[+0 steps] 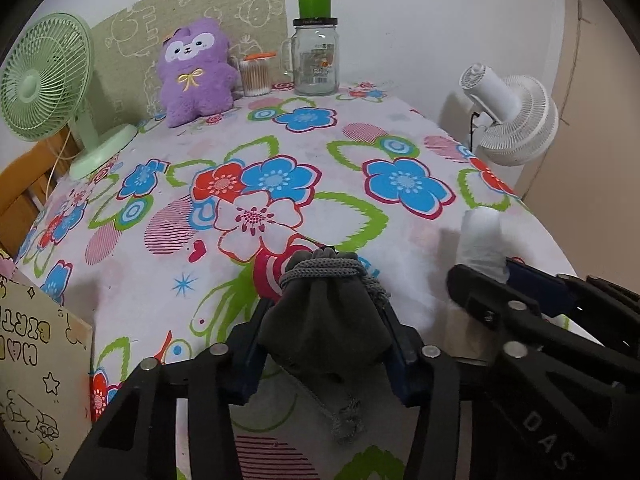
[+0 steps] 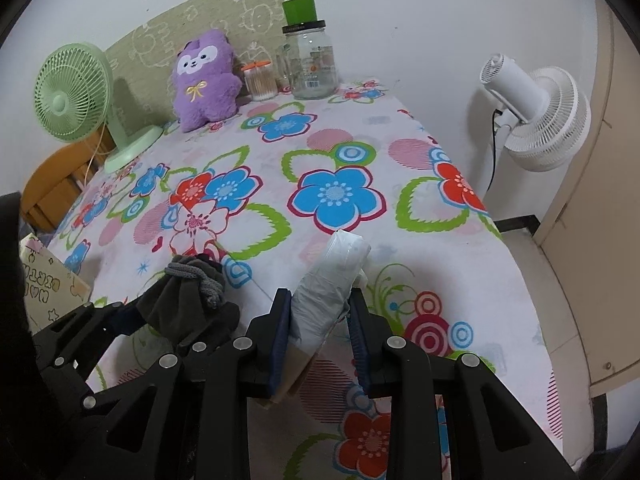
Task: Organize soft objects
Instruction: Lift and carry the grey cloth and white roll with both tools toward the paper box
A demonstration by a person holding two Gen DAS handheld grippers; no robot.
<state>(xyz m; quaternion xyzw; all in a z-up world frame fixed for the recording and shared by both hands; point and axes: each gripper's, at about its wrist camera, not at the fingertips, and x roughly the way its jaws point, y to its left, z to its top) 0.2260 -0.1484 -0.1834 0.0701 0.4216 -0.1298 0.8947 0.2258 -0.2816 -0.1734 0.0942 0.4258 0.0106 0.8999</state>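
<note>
A: What is nearest?

B: The left gripper (image 1: 326, 322) is clamped on a dark grey drawstring cloth pouch (image 1: 320, 320), its blue pads pressing both sides, low over the flowered tablecloth (image 1: 400, 220). The pouch's cord is wound round its neck.

A: And the other?

B: Just to its right, the right gripper (image 2: 320, 316) has its jaws squeezed onto a white crinkly plastic-wrapped bundle (image 2: 332, 280), which sticks up between the pads.

A: Further back?

B: At the table's far edge sits a purple plush bear (image 1: 196, 76), with a small jar of cotton swabs (image 1: 256, 76) and a glass mug jar with a green cup on top (image 1: 316, 60) beside it. A green desk fan (image 1: 44, 84) stands left, a white fan (image 1: 516, 120) right.
</note>
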